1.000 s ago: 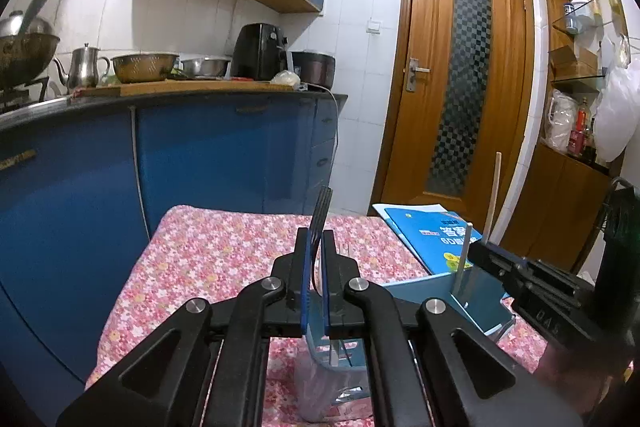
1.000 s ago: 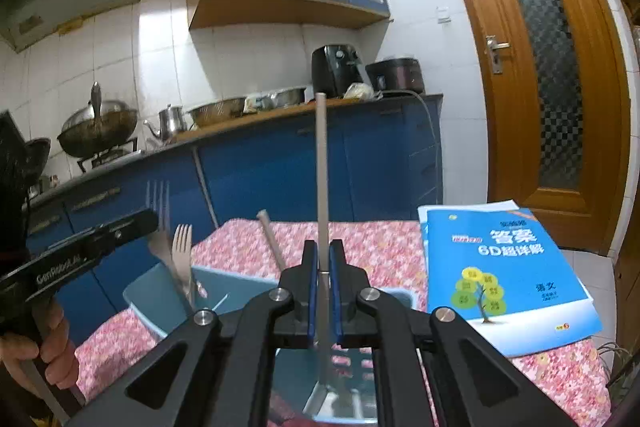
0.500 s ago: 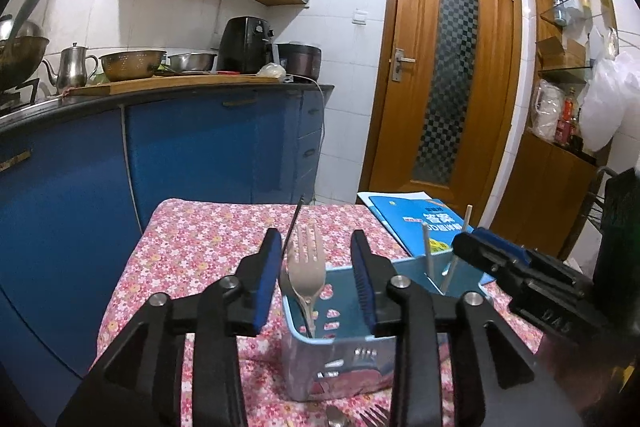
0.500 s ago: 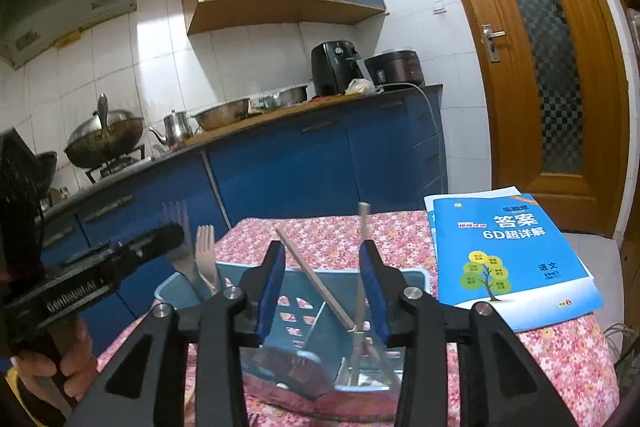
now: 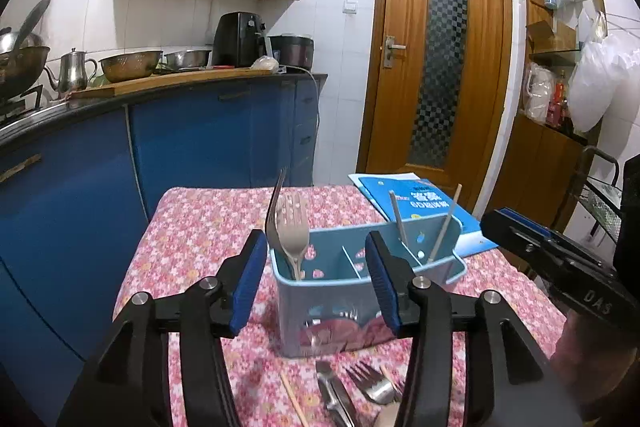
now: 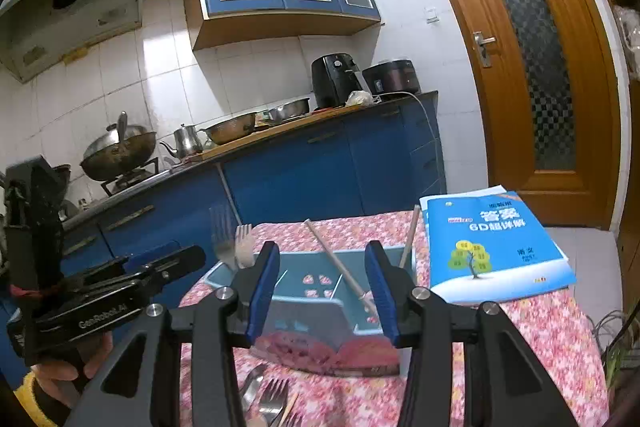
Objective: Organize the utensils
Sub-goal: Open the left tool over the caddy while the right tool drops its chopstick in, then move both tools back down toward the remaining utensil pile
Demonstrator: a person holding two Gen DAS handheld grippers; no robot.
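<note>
A light blue utensil caddy (image 5: 332, 291) stands on the floral tablecloth (image 5: 200, 227). Two forks (image 5: 294, 227) stand upright in its left compartment and two chopsticks (image 5: 444, 223) lean in its right one. My left gripper (image 5: 316, 283) is open and empty, just in front of the caddy. My right gripper (image 6: 322, 291) is open and empty, in front of the same caddy (image 6: 320, 311), where the forks (image 6: 240, 247) and chopsticks (image 6: 340, 265) also show. Loose forks (image 5: 372, 385), a knife and a chopstick lie on the cloth below the left gripper.
A blue booklet (image 6: 492, 243) lies on the table's far right corner. Loose cutlery (image 6: 268, 397) lies near the front edge. Blue kitchen cabinets (image 5: 192, 147) with pots stand behind the table, a wooden door (image 5: 436, 59) beyond. The other gripper's body (image 5: 560, 267) is at right.
Both grippers opened and drew back from the caddy. The left let go of a fork, the right let go of a chopstick; both now rest in the caddy.
</note>
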